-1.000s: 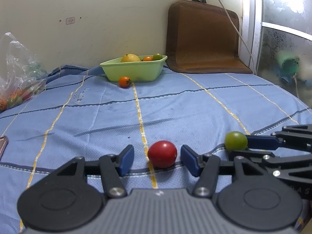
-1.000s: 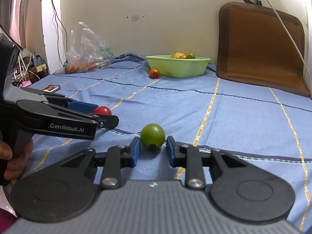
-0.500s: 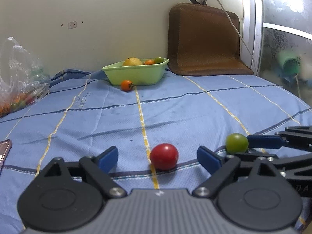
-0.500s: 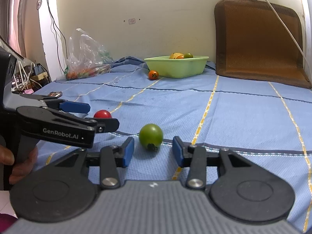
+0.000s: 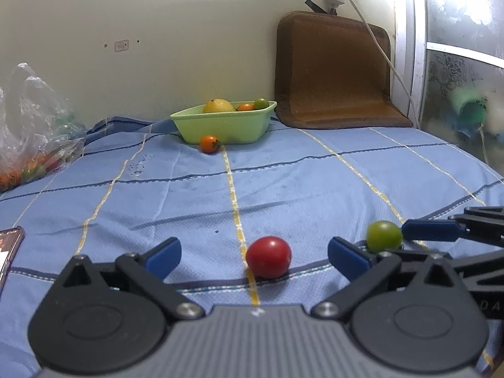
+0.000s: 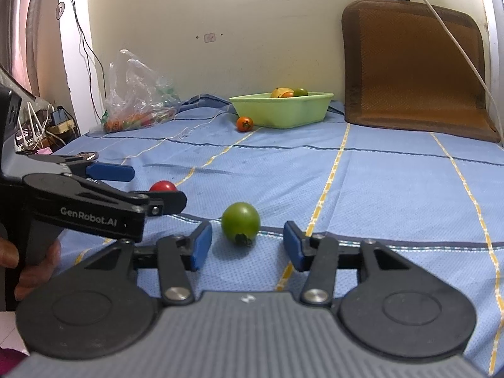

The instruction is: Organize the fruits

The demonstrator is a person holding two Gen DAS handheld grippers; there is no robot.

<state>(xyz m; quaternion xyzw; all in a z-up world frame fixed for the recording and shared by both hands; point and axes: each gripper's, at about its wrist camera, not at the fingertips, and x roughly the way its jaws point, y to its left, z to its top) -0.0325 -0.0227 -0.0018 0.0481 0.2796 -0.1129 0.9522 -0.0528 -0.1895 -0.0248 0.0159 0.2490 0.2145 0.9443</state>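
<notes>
A red tomato (image 5: 268,257) lies on the blue bedsheet between the wide-open fingers of my left gripper (image 5: 254,255), touching neither. A green tomato (image 6: 241,223) lies between the open fingers of my right gripper (image 6: 247,245), also untouched. The green tomato also shows in the left wrist view (image 5: 384,236), and the red tomato in the right wrist view (image 6: 162,186). A light green bowl (image 5: 225,124) with a yellow fruit and small tomatoes stands at the far wall. An orange tomato (image 5: 209,143) lies in front of it.
A clear plastic bag (image 5: 34,138) with more small fruits lies at the far left. A brown cushion (image 5: 337,72) leans on the wall right of the bowl, with a white cable (image 5: 378,41) across it. A phone (image 5: 8,252) lies at the left edge.
Both grippers have opened wider around their tomatoes and drawn back a little. The tomatoes have stayed on the sheet.
</notes>
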